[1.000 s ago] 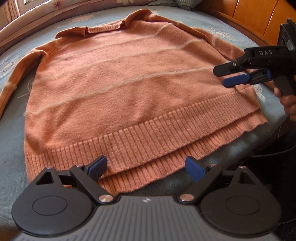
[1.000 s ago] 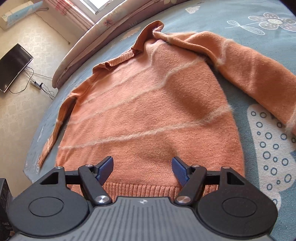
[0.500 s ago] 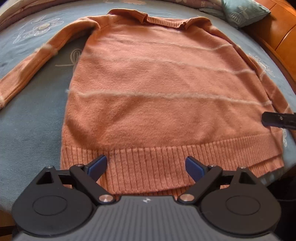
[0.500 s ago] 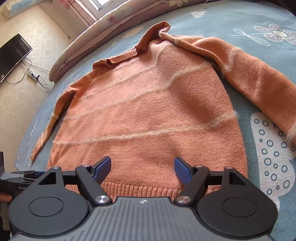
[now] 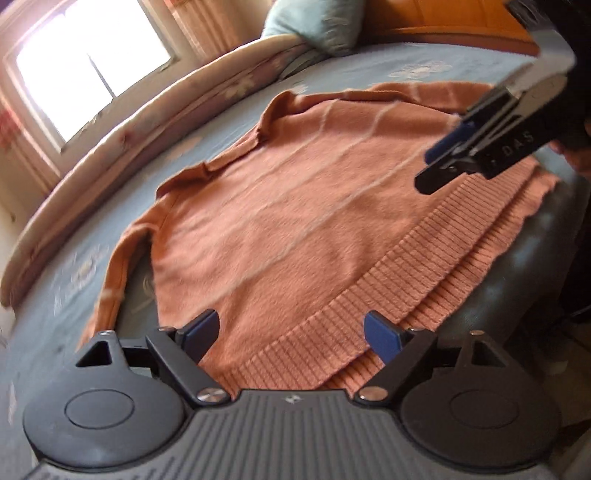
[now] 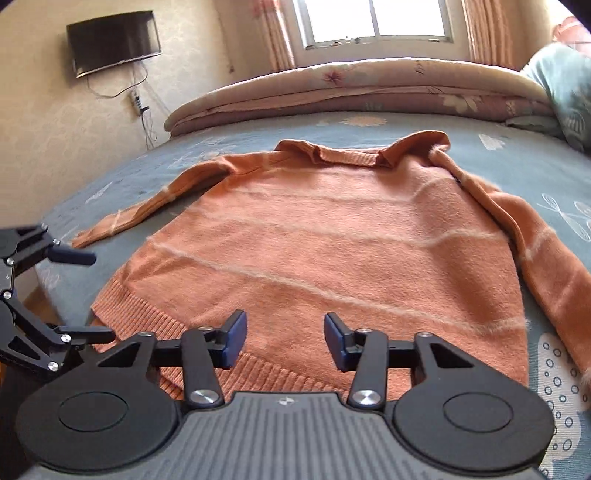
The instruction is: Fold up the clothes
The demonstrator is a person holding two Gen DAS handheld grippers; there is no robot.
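Daylight from the window falls across the bed, where the orange sweater lies flat, collar toward the far edge, ribbed hem at the near edge, sleeves spread to either side. My left tool stands wide above the hem near its left corner, nothing between the pads. My right tool has just been closing to a narrower gap, also empty, above the hem. To do this step well, I judge each tool should seat over both hem layers before clamping, so the fold lifts evenly.
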